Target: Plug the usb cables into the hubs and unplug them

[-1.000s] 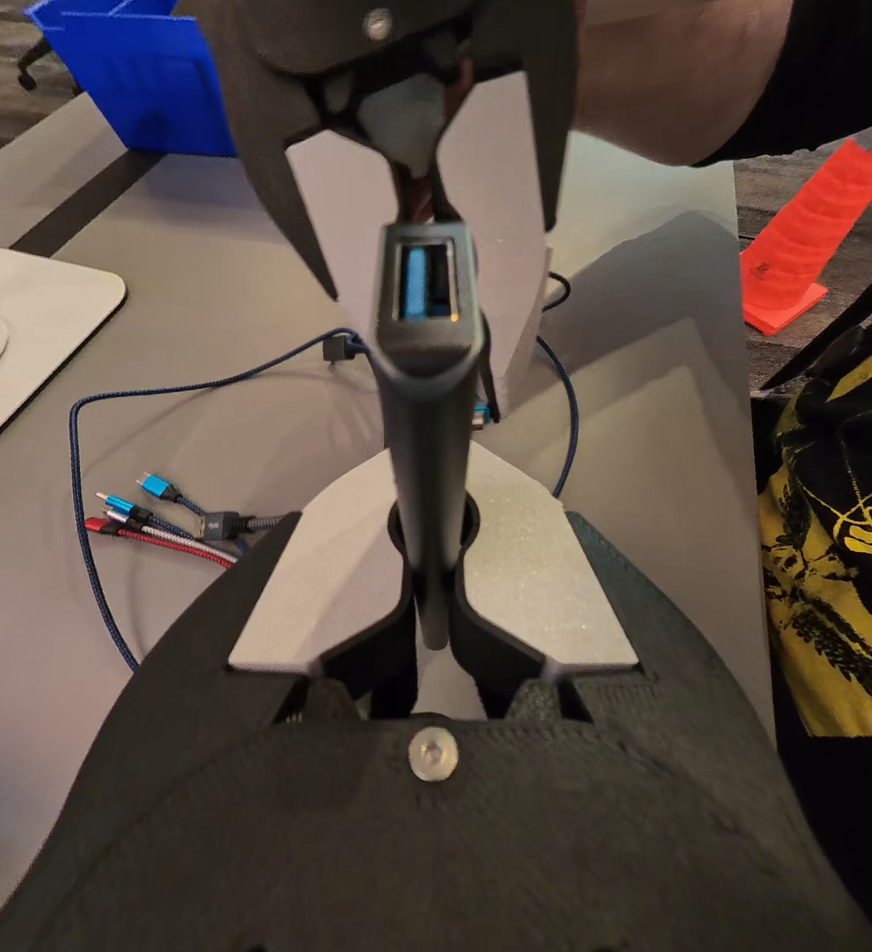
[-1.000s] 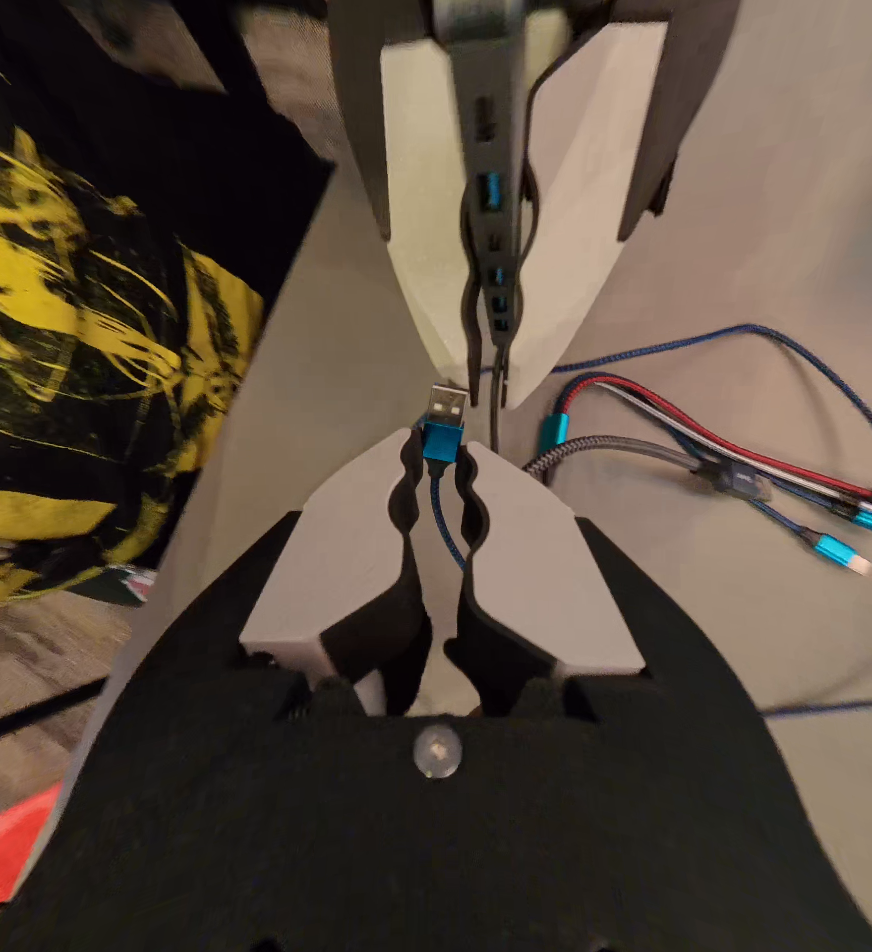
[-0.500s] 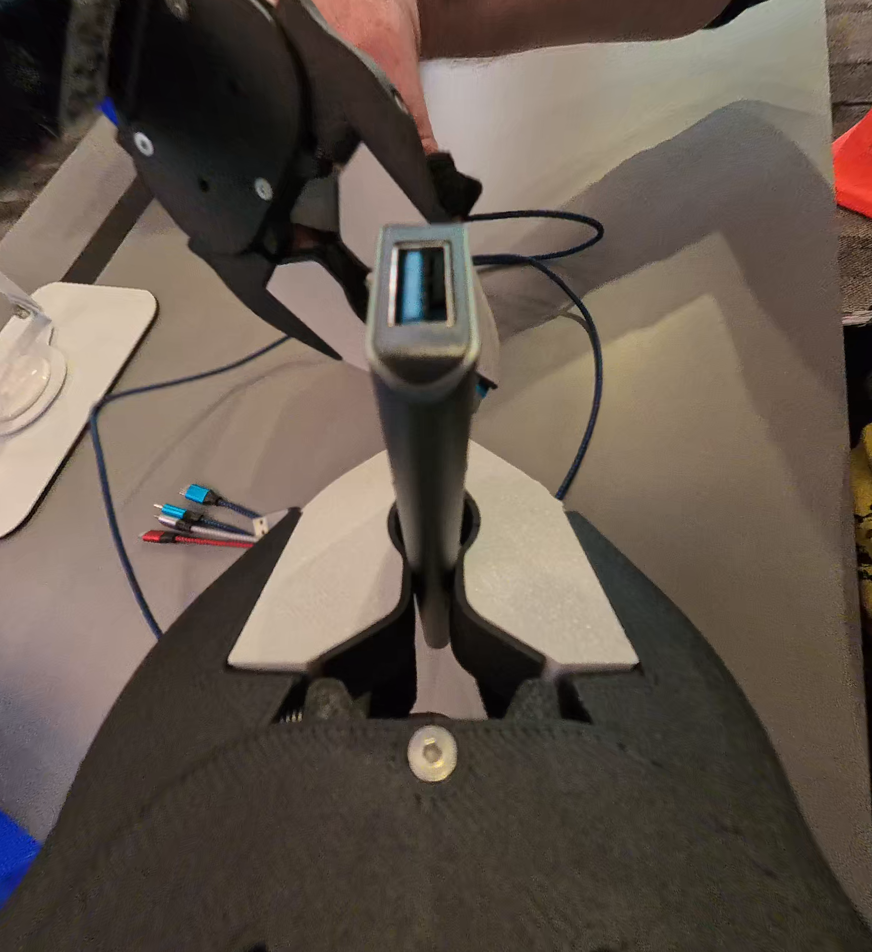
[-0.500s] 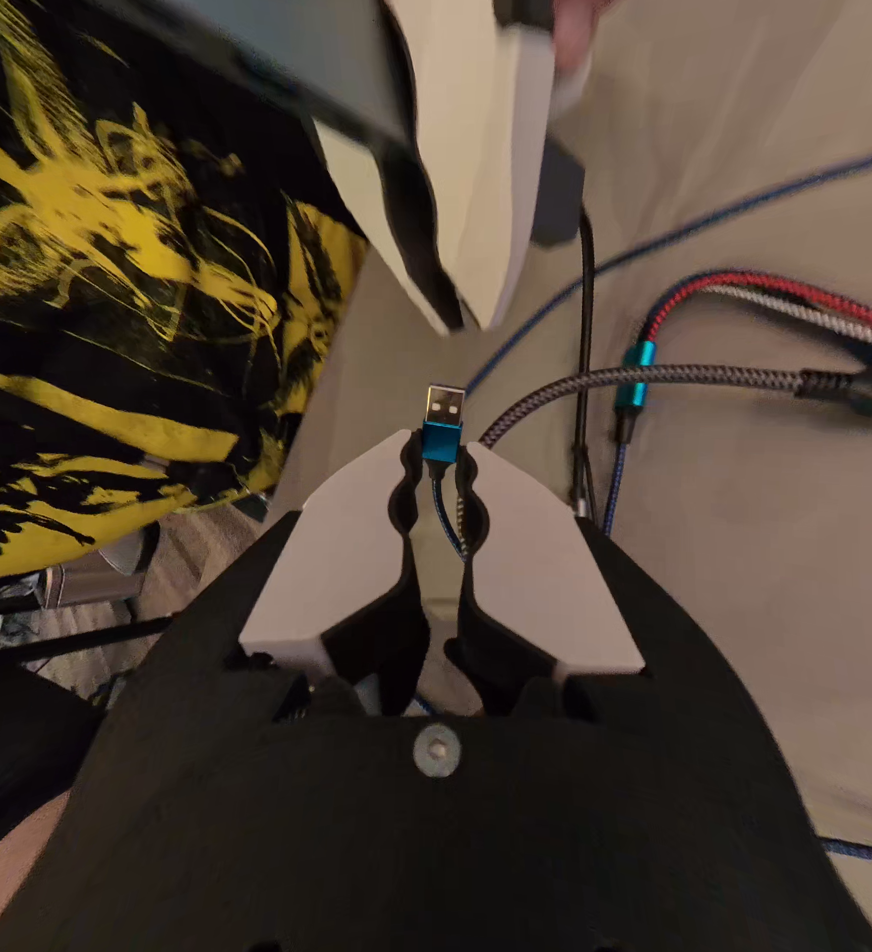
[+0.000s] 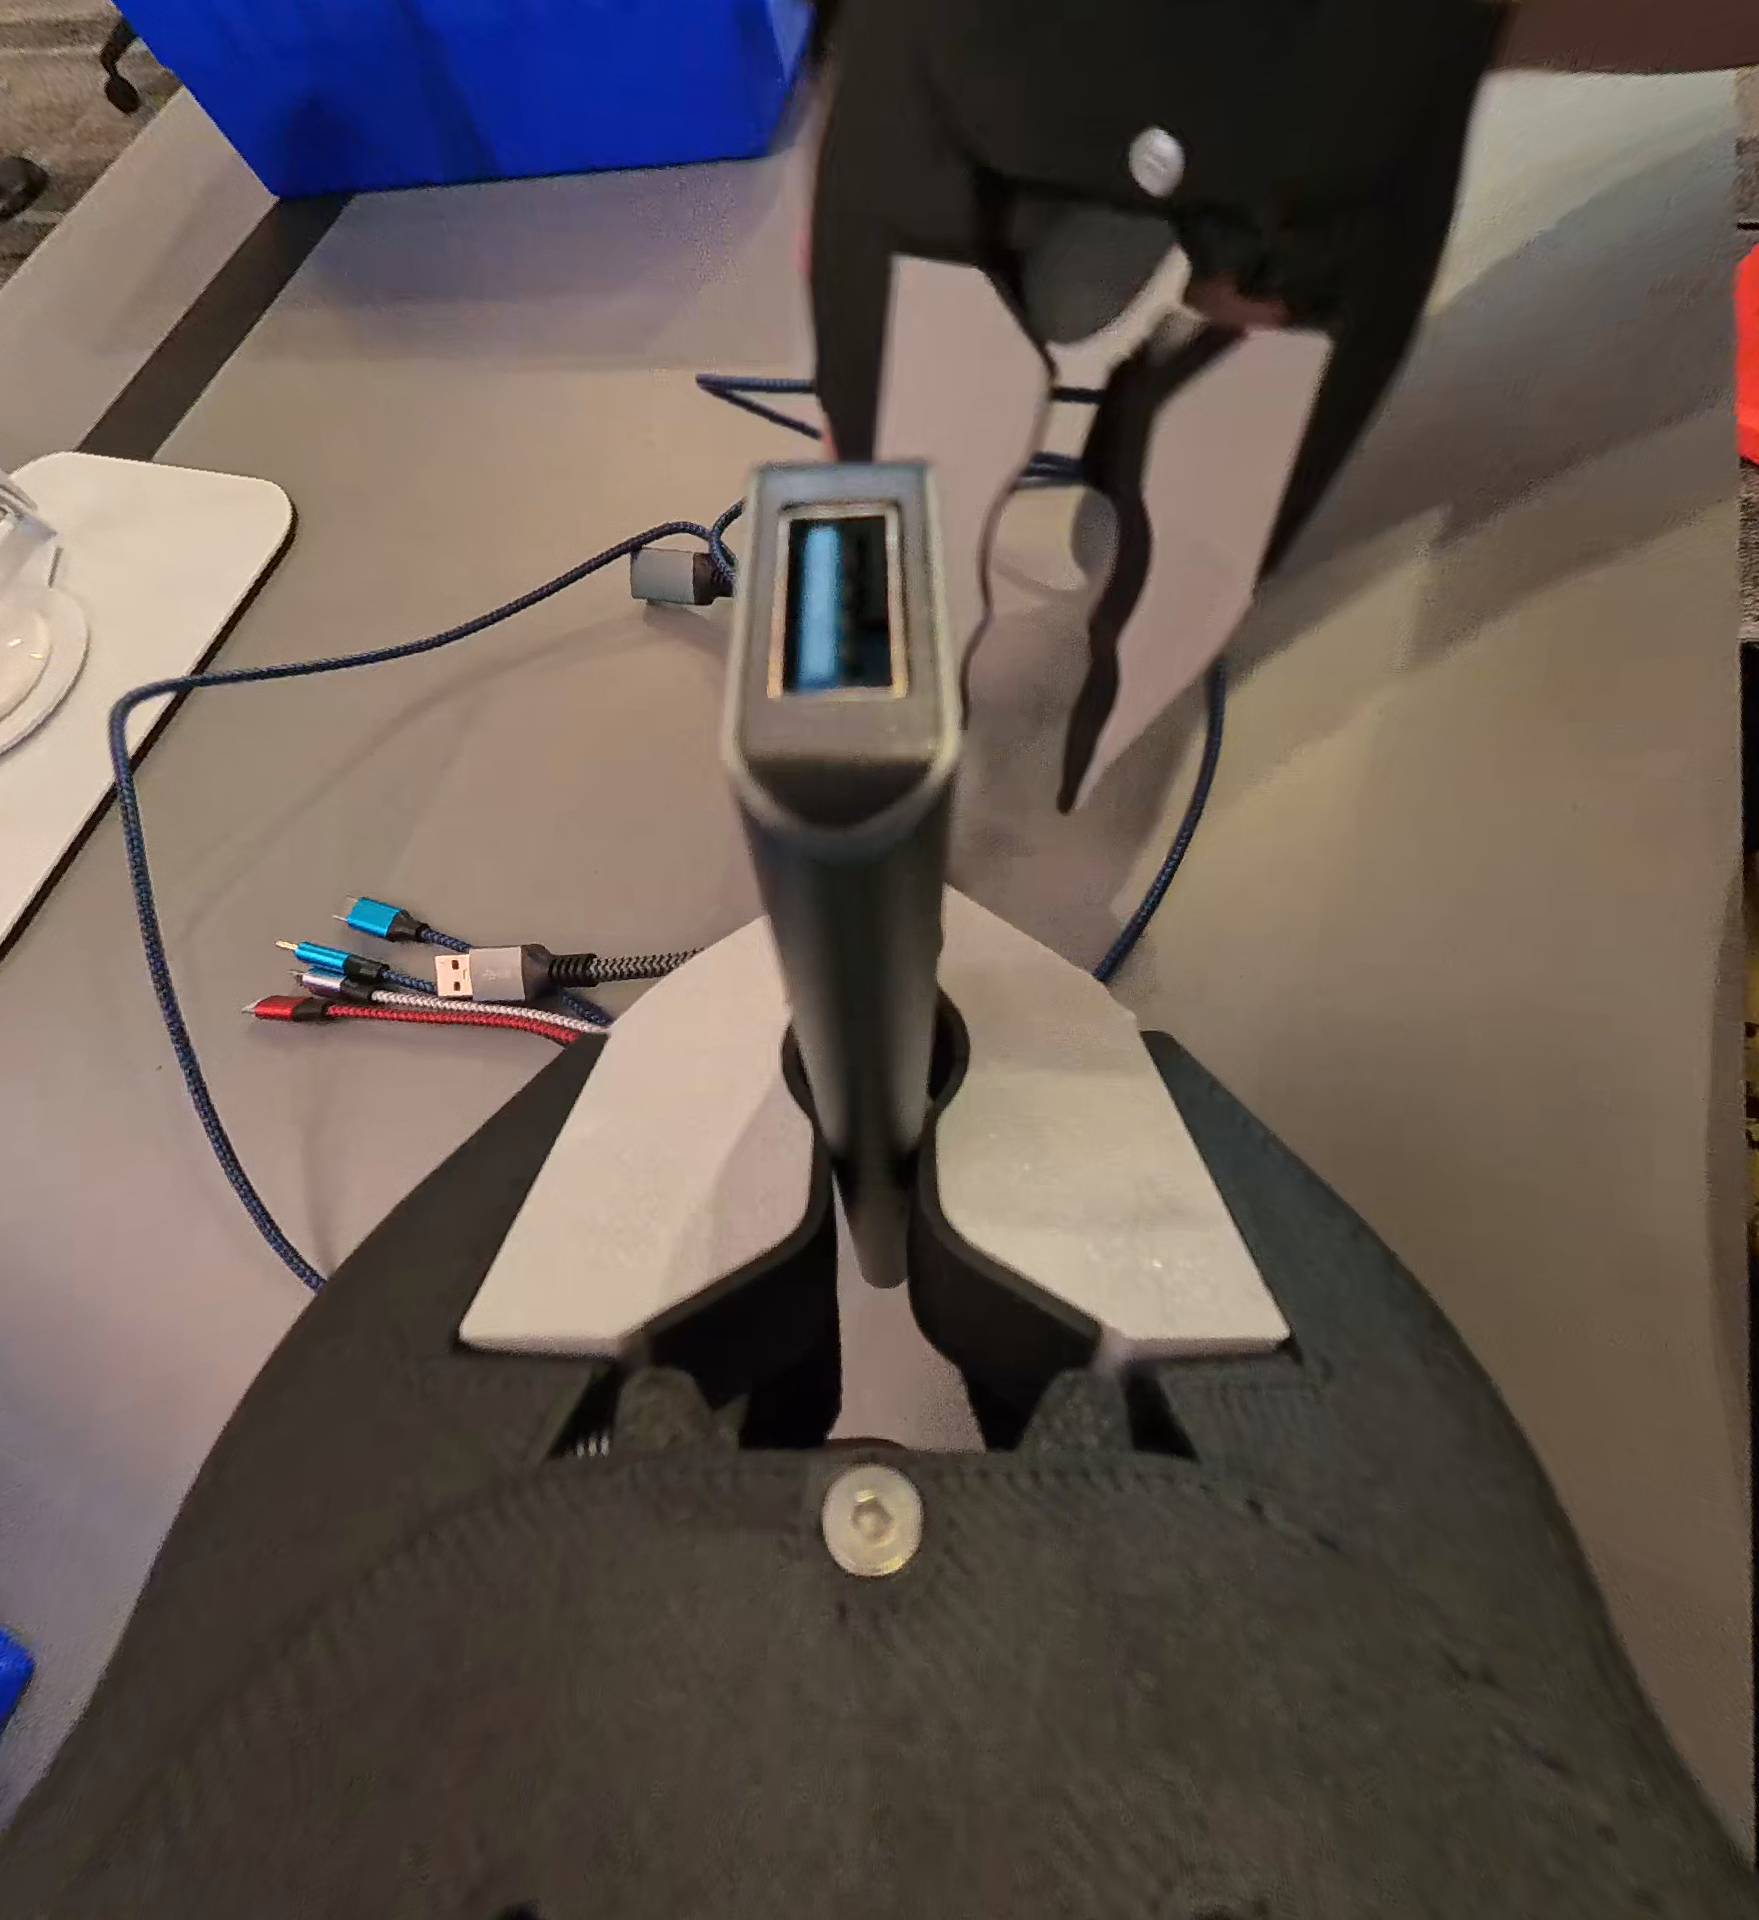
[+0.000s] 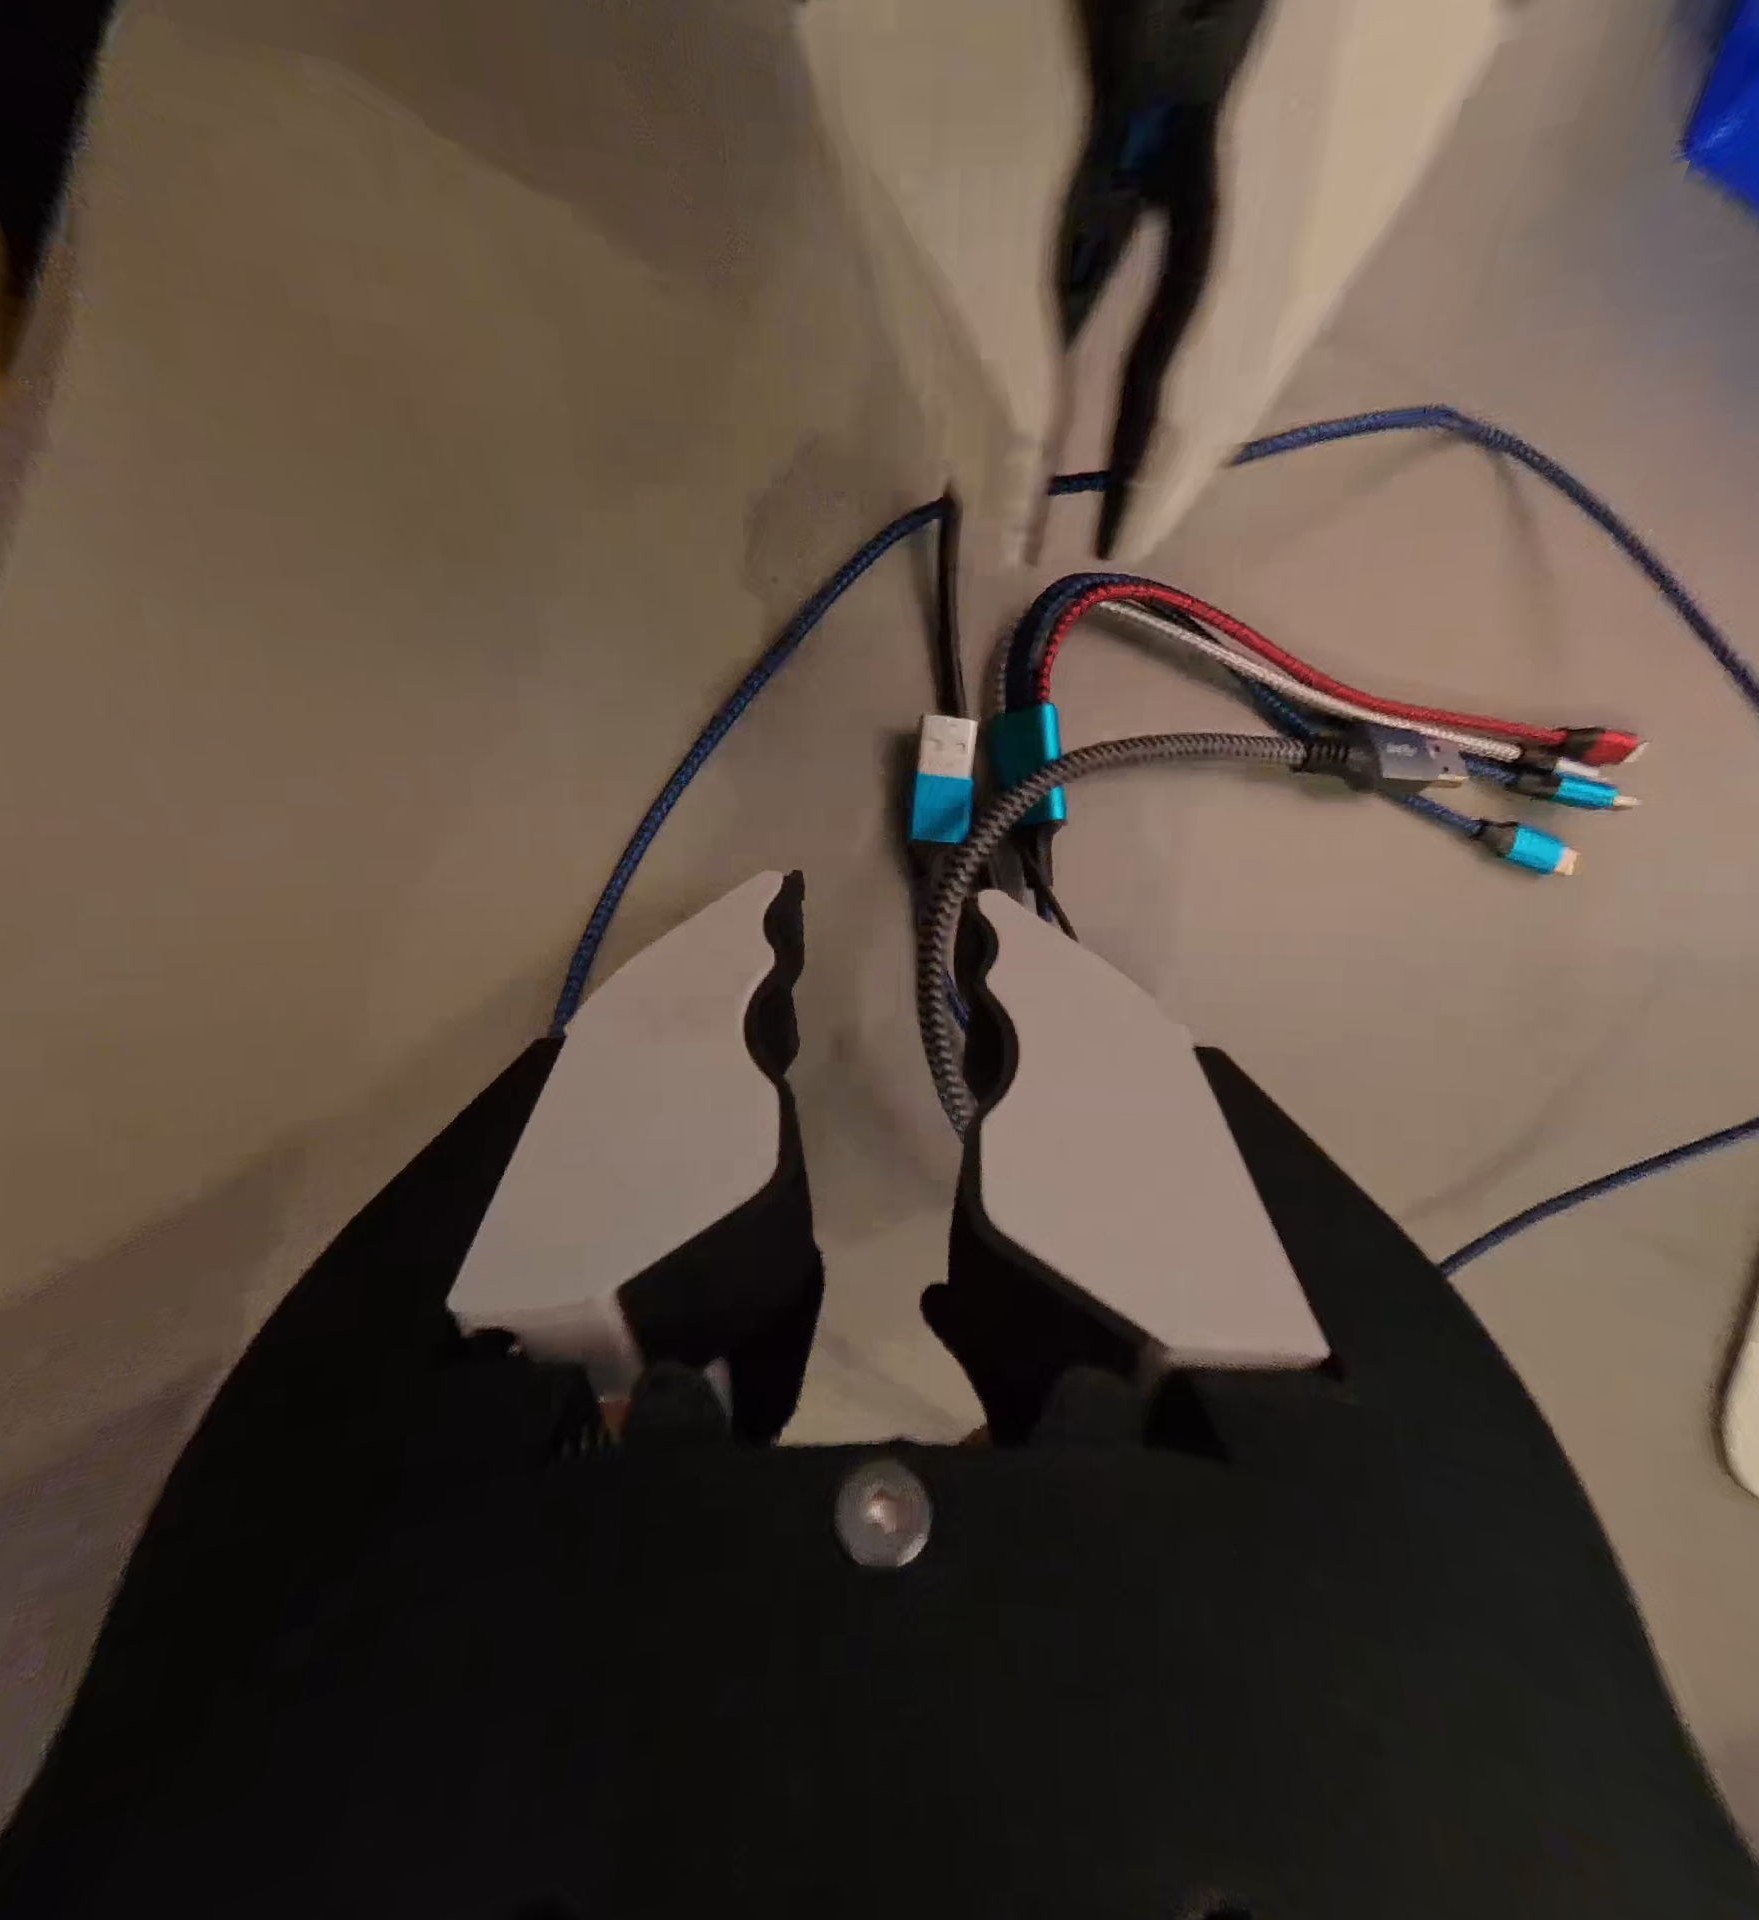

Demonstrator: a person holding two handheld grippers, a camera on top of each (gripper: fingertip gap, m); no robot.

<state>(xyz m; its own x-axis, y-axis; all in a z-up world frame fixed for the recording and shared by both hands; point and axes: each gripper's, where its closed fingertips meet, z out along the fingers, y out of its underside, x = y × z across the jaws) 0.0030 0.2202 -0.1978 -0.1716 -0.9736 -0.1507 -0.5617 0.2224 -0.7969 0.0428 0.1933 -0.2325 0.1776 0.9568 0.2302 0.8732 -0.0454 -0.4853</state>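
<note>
Left gripper (image 5: 873, 1049): clamping the dark grey hub (image 5: 844, 831) between both pads, hub standing up out of the jaws with its blue-lined port (image 5: 839, 606) facing the camera. Right gripper (image 6: 890, 914): standing spread above the grey table (image 6: 387, 623), pinching nothing, pads well apart; grey braided cable (image 6: 942, 997) lying between them, close against the right pad, left pad clear of it. Blue-shelled USB plug (image 6: 942, 795) lying free on the table just beyond the right gripper's fingertips, beside a blue cable splitter (image 6: 1026, 758). Red, silver and blue cable ends (image 6: 1540, 774) fanning out to the right of that plug.
</note>
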